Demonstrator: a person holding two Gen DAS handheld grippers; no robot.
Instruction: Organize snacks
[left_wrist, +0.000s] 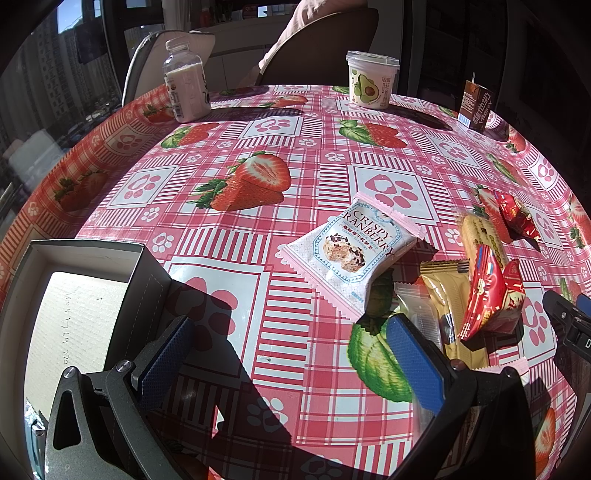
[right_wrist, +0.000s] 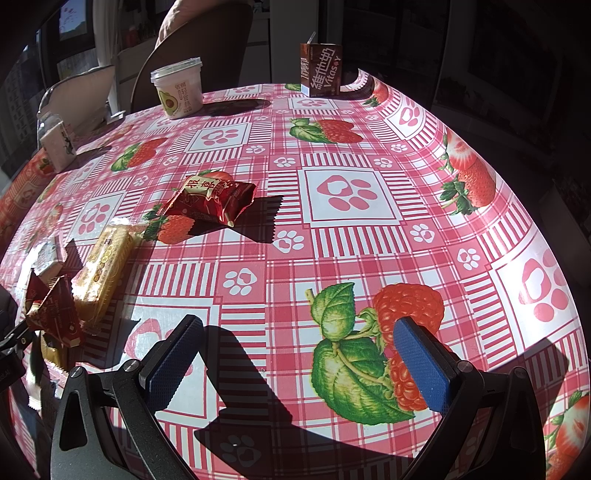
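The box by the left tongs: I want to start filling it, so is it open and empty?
Open: the box has no lid on. Its visible floor is bare, but the near end is cut off.

A: Where does the left wrist view sit?

B: Low over the tablecloth (left_wrist: 258, 295), close, facing the far edge at twelve o'clock. An open box (left_wrist: 85, 295) lies at eight o'clock, a snack pile (left_wrist: 476, 280) at three.

A: And the right wrist view?

B: Equally low and near, facing the same way, with that pile (right_wrist: 74, 295) at nine o'clock.

A: What do they share?

B: The pile, the avocado cup (left_wrist: 371, 79) (right_wrist: 178, 88) and the brown carton (left_wrist: 476, 107) (right_wrist: 320, 70) along the far edge.
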